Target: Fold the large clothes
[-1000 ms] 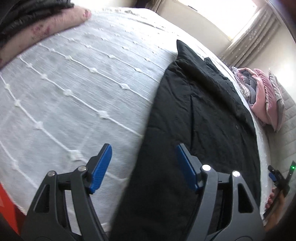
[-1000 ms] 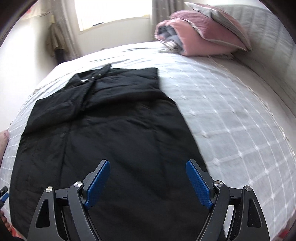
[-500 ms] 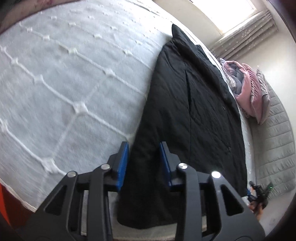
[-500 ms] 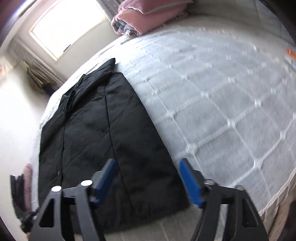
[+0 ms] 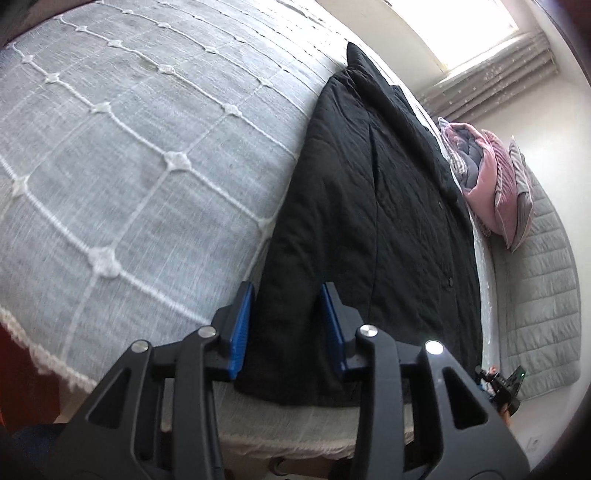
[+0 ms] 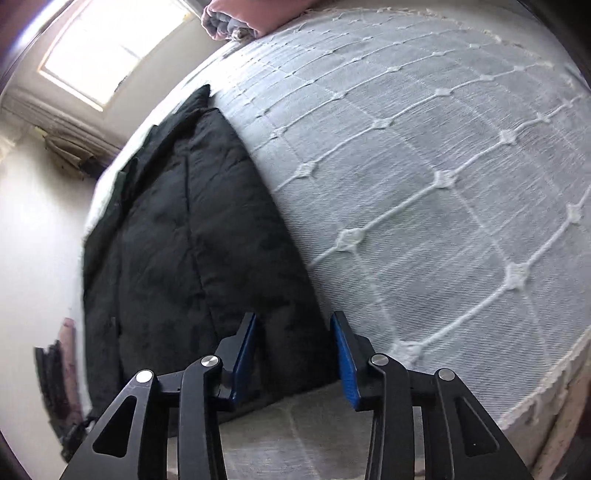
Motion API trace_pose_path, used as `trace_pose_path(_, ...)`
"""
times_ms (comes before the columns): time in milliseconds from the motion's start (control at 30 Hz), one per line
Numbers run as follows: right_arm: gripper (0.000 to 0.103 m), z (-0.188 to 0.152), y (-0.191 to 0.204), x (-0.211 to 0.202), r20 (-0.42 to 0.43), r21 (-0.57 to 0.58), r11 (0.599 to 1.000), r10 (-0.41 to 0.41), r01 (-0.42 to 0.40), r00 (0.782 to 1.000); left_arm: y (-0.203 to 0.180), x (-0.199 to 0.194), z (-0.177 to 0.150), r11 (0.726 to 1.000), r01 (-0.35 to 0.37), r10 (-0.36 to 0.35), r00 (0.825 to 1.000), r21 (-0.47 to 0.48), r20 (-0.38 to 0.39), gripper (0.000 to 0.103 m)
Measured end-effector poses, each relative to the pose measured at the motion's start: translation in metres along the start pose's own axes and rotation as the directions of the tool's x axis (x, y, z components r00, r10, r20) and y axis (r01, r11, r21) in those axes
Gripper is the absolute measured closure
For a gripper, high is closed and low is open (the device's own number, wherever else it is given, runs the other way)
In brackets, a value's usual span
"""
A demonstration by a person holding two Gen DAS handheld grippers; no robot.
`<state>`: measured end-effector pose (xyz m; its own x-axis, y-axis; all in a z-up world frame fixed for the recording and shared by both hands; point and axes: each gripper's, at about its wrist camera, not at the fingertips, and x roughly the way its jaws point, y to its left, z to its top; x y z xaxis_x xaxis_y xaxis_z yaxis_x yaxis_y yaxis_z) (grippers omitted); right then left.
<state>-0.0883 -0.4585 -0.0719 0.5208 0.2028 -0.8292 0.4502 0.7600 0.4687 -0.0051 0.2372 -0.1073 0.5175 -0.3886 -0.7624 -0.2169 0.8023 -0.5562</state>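
The far collar end of the black quilted padded coat is smeared by blur in the right wrist view, as is a dark shape at the left edge too indistinct to name. In the left wrist view a small black device with a green light is too tiny to make out. The pink and grey folded bedding is cut off by the top edge.

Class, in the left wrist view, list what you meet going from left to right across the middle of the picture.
White bedspread → black coat → pink folded bedding → grey quilted headboard.
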Motion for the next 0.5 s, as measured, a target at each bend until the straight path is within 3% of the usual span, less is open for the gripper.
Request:
trace_pose_path(133,0.061,-0.001,-0.008,-0.005,0.004,0.031,0.999,0.024,-0.024,1.0,0.002,-0.003,-0.005,1.0,0.006,-0.006,1.0,-0.003,0.001,0.062)
trace_pose_path(333,0.059,-0.006,0.004,0.002,-0.042,-0.035,0.998,0.054,-0.056,0.998,-0.009,0.002,-0.007,0.999,-0.014,0.014,1.0,0.048,-0.005,0.062)
trace_pose_path(500,0.064,-0.005,-0.003,-0.005,-0.031,0.023,0.985,0.174,-0.173,0.984,-0.021,0.001,-0.011,0.994,-0.008,0.007,1.0,0.112,0.006,0.069)
